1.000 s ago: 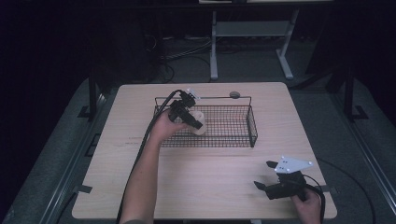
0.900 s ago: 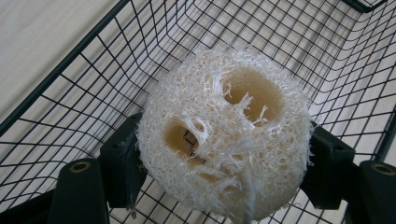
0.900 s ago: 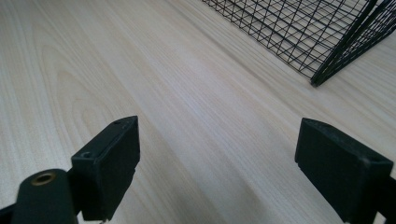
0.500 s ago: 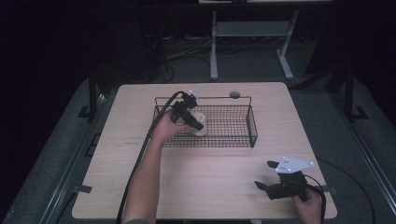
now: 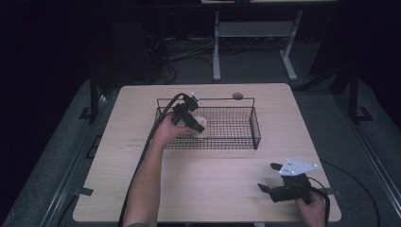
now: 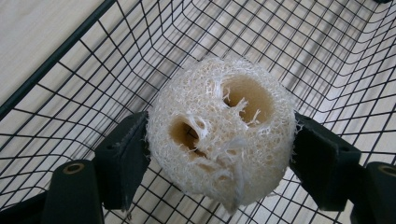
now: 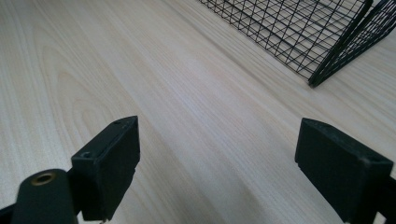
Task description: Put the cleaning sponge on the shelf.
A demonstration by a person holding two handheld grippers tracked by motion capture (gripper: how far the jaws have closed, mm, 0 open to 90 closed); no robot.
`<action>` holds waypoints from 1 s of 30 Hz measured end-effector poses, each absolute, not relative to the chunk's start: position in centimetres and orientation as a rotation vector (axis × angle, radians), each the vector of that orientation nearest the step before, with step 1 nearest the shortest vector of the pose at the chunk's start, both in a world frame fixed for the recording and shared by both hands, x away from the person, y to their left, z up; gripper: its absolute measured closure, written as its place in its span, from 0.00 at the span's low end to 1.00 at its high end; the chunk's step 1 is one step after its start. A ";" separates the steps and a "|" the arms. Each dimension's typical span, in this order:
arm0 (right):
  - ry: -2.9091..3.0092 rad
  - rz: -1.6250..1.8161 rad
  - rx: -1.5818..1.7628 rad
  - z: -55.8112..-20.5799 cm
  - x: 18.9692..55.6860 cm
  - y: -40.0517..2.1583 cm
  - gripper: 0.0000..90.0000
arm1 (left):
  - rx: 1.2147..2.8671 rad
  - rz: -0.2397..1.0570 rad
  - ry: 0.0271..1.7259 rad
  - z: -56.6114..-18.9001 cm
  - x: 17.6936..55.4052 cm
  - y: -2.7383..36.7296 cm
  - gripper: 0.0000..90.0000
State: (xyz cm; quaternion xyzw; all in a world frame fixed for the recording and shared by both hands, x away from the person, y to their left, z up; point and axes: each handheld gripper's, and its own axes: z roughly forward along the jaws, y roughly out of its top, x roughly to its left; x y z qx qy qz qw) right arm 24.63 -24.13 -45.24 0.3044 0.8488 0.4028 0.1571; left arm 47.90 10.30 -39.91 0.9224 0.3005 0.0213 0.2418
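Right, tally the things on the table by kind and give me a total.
Loofah sponge: 1
Wire basket: 1
Small round grey thing: 1
Hand-held grippers: 2, left, right
Total: 5

Left forearm reaches up from the bench's near edge toward its far-left part, hand wrapped round the left gripper [image 5: 191,120], which tilts forward and down. Its jaws are clamped, one pad pressed on each side of a held load, cable trailing back along the arm. Right gripper [image 5: 268,177] low near the bench's near-right corner, jaws spread wide apart, pointing left, hand behind it.
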 end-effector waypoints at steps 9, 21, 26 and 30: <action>2.428 1.150 0.874 -45.3 24.7 -24.1 0.15 | 2.513 0.053 0.819 -39.9 47.8 10.2 0.24; 2.435 1.158 0.877 -45.2 24.6 -23.9 0.15 | 2.506 0.078 0.813 -38.8 47.1 10.9 0.23; 2.437 1.149 0.872 -45.2 24.6 -23.8 0.15 | 2.502 0.077 0.809 -38.6 46.9 11.3 0.22; 2.435 1.151 0.877 -45.2 24.6 -23.8 0.15 | 2.498 0.081 0.810 -38.4 46.8 11.5 0.22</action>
